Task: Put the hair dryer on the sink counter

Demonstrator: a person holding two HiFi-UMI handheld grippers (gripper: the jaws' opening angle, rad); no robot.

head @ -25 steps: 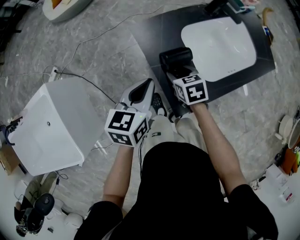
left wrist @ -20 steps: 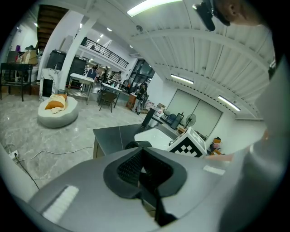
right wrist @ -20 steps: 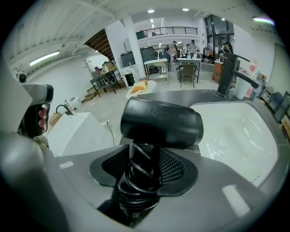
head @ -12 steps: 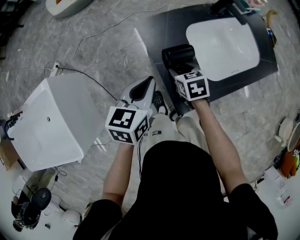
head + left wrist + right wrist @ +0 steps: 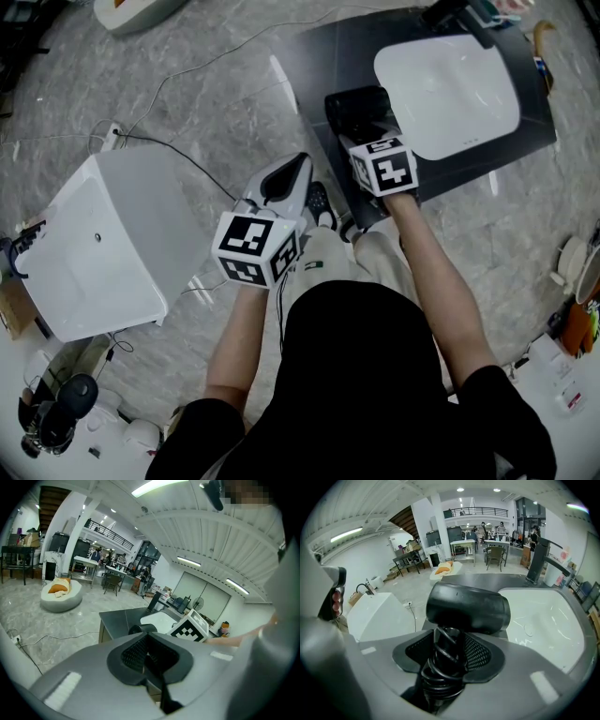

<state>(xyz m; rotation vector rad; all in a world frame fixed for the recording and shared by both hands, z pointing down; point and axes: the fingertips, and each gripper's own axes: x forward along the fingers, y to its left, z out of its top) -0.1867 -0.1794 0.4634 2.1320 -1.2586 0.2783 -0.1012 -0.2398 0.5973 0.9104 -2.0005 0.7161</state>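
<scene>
Listing one black hair dryer [image 5: 468, 609], handle wound with coiled cord, clamped in the right tool [image 5: 449, 658] above the dark counter [image 5: 314, 52] near its edge, beside one white basin [image 5: 450, 80]. One left tool [image 5: 151, 660], jaws together, empty.

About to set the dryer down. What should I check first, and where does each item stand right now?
1. Grip: right gripper jaws shut on the hair dryer handle, cord wound round it: ok.
2. Dryer over the sink counter, left of the basin: ok.
3. Spot under the dryer free: cannot tell, the dryer hides it.
4. Height above the counter: cannot tell.
5. Left gripper jaws together, empty, short of the counter: ok.
</scene>
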